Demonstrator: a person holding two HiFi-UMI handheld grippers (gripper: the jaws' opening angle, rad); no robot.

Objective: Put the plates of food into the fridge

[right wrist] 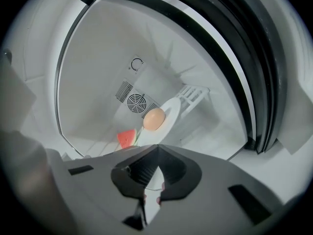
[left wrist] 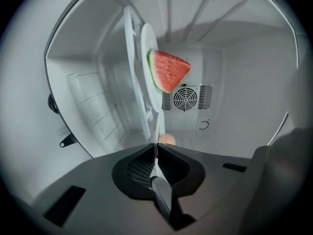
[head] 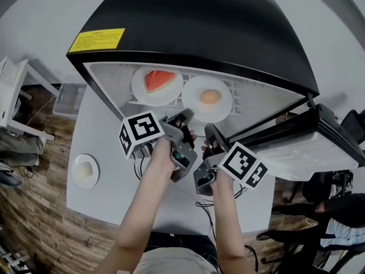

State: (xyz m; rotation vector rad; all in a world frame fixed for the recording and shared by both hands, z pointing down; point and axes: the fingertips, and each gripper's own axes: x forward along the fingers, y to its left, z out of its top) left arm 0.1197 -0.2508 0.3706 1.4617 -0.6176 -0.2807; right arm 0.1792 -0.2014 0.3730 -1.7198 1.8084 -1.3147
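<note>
In the head view, a black-topped fridge [head: 199, 21] with a white interior stands open at the far edge of a grey surface [head: 114, 153]. Its door [head: 308, 147] is swung out to the right, and a yellow label [head: 97, 40] sits at the top's left corner. Two round white plates lie side by side over the white slatted shelf [head: 245, 90] inside. The watermelon plate [head: 140, 90] on the left carries a red wedge of watermelon [head: 155, 80], and the orange-food plate [head: 225, 104] on the right carries a round pale-orange piece of food [head: 210, 96]. The left gripper [head: 183, 119] and the right gripper [head: 208, 131] reach to the plates' near rims, close beside each other. A third small white plate [head: 85, 170] with pale food lies near the surface's left edge, well apart from the fridge. In the left gripper view, the left gripper [left wrist: 156, 148] has its fingers clenched on the thin rim of the watermelon plate [left wrist: 148, 43], seen edge-on against the shelf [left wrist: 129, 58]. The wedge [left wrist: 168, 71] stands out from the plate, a round fan grille [left wrist: 185, 98] shows on the back wall, and the pale-orange food [left wrist: 167, 139] peeks just past the fingers. In the right gripper view, the right gripper [right wrist: 155, 148] has its fingers clenched on the rim of the orange-food plate [right wrist: 171, 109]. That plate bears the round food [right wrist: 154, 118], with the watermelon [right wrist: 126, 138] just to its left, the fan grille [right wrist: 136, 103] behind and the shelf [right wrist: 193, 94] beyond.
</note>
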